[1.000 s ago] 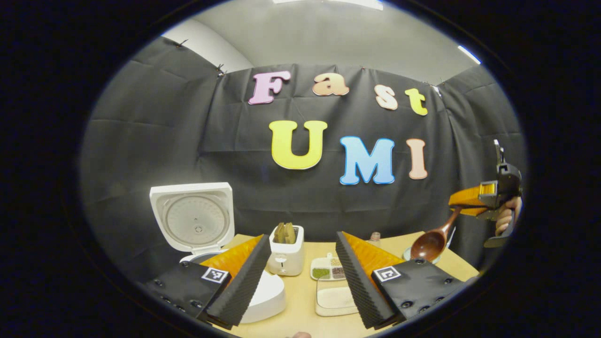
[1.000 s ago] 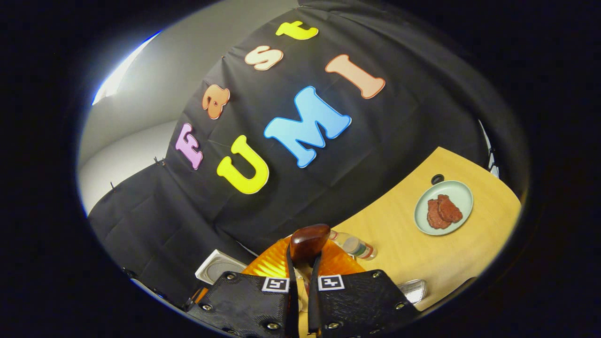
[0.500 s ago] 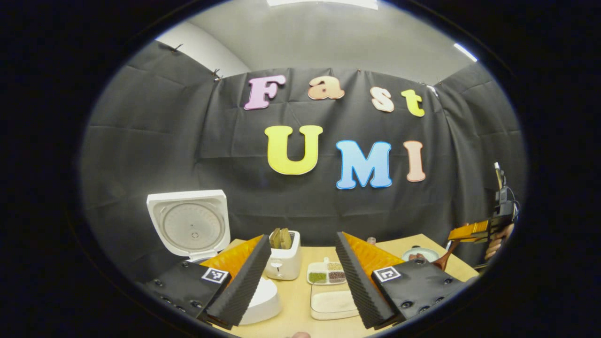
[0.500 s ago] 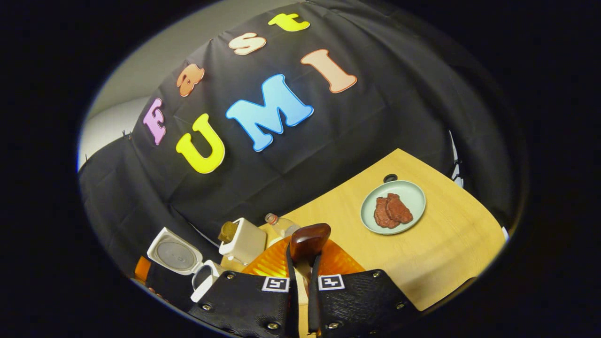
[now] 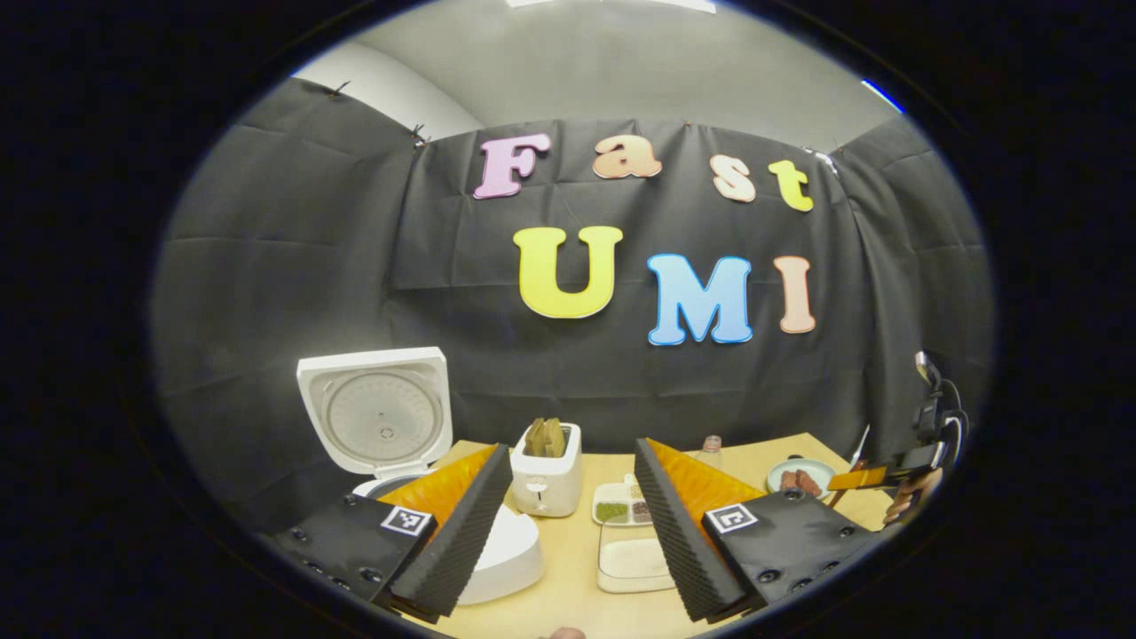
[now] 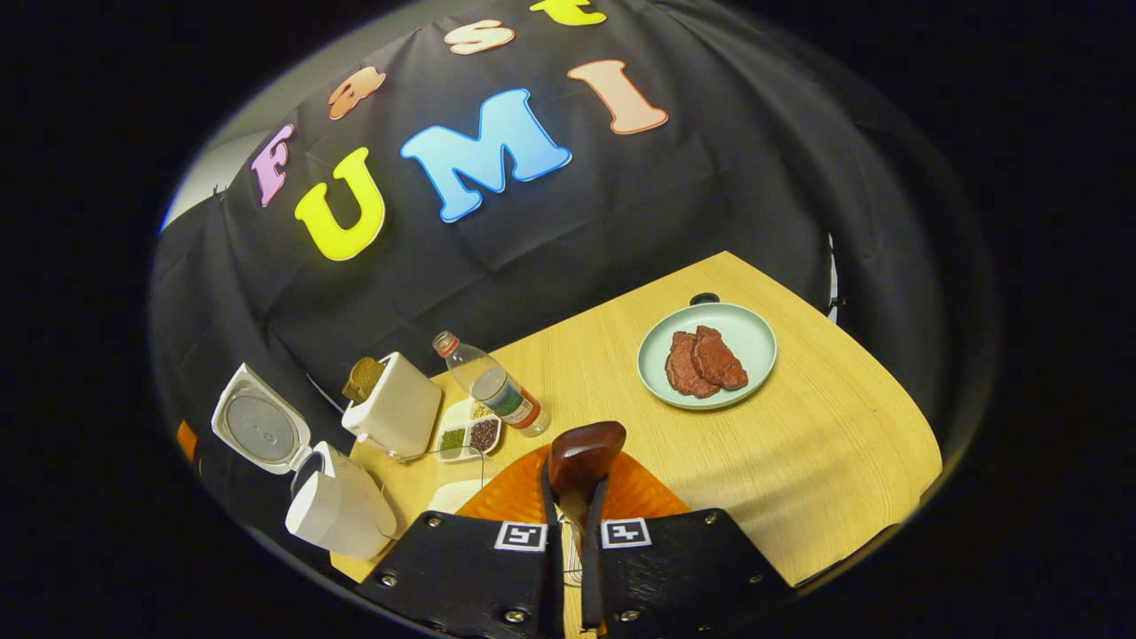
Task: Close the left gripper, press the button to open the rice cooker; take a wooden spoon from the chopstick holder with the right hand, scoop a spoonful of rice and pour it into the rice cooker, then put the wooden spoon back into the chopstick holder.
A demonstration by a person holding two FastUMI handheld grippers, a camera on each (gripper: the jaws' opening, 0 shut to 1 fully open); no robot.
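The white rice cooker [image 5: 506, 555] stands at the table's left with its lid [image 5: 373, 413] upright and open. In the left gripper view my left gripper [image 5: 568, 532] hangs open over the table with nothing between its fingers. Below it lies a white tray of rice [image 5: 635, 564]. My right gripper [image 6: 568, 524] is shut on the handle of the dark wooden spoon [image 6: 584, 453], whose bowl sticks out ahead of the fingertips. It is above the table, right of the rice tray [image 6: 461, 493] and the cooker [image 6: 342, 510]. The right gripper [image 5: 892, 477], held by a hand, appears at the far right.
A white toaster [image 6: 395, 413] with bread, a divided dish of beans [image 6: 469, 435] and a lying plastic bottle [image 6: 497, 390] are behind the rice tray. A pale green plate [image 6: 741, 333] with meat sits far right on the wooden table [image 6: 843, 444].
My right gripper has come down and tipped toward the table with the spoon still in it; cooker, toaster and dishes have come into its view. The left gripper has hardly moved.
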